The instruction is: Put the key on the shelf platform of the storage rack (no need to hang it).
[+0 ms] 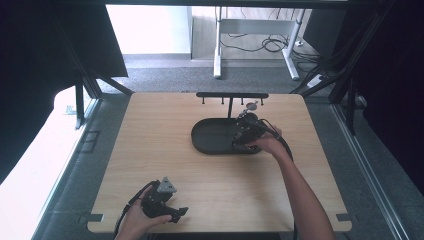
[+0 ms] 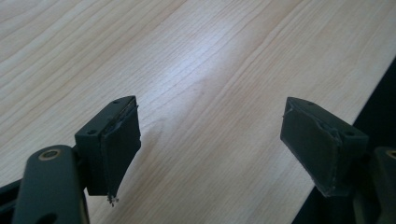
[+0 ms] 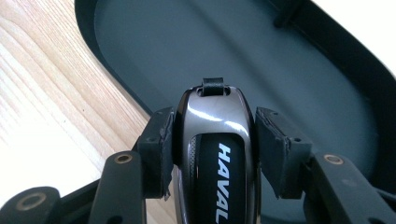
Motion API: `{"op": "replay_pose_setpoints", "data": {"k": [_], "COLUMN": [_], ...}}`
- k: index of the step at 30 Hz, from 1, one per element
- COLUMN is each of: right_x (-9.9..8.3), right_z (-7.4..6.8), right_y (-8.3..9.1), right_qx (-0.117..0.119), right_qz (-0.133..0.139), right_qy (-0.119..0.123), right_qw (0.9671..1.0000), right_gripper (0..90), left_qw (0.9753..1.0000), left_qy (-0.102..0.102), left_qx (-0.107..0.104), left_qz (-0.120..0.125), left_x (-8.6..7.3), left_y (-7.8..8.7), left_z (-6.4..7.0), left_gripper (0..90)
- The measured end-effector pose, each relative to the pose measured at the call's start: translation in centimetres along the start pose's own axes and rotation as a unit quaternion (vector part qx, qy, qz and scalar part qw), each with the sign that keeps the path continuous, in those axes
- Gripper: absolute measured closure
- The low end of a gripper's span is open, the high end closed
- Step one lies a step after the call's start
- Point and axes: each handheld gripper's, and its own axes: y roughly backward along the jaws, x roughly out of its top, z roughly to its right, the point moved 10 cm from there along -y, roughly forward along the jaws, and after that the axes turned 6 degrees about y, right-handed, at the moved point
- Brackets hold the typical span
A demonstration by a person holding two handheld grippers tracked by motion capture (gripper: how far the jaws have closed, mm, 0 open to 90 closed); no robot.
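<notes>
While your right gripper (image 3: 210,149) pinches the HAVAL key fob (image 3: 212,140) by its sides above the black tray (image 3: 140,42), keeping its loop end forward, your left gripper (image 2: 210,149) waits spread over bare tabletop (image 2: 210,70), out of the way.

The high view looks forward and down on the whole table (image 1: 150,150). Each gripper view rides close behind its own jaws: the left faces bare tabletop just ahead, the right faces the black tray (image 3: 140,42), also seen from above.
</notes>
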Motion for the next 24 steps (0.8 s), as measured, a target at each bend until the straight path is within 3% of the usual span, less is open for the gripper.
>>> {"op": "replay_pose_setpoints", "data": {"k": [10, 18, 24], "right_x": [0.6, -0.1, 0.0], "right_z": [-0.3, 0.5, 1.4], "right_y": [-2.0, -2.9, -3.1], "right_qx": [0.006, -0.010, -0.024], "right_qz": [-0.002, -0.016, -0.011], "right_qy": [-0.002, -0.004, 0.006], "right_qw": [1.0000, 0.9998, 0.9996], "right_gripper": [50.1, 50.2, 50.1], "left_qw": [1.0000, 1.0000, 1.0000], "left_qy": [0.003, 0.002, 0.002], "left_qx": [0.003, 0.004, 0.003], "left_qz": [0.000, 0.000, -0.001], "left_x": [-0.1, -0.1, -0.1], "left_y": [0.0, 0.1, 0.0], "left_z": [-0.2, -0.3, -0.3], "left_gripper": [20.3, 20.3, 20.3]}}
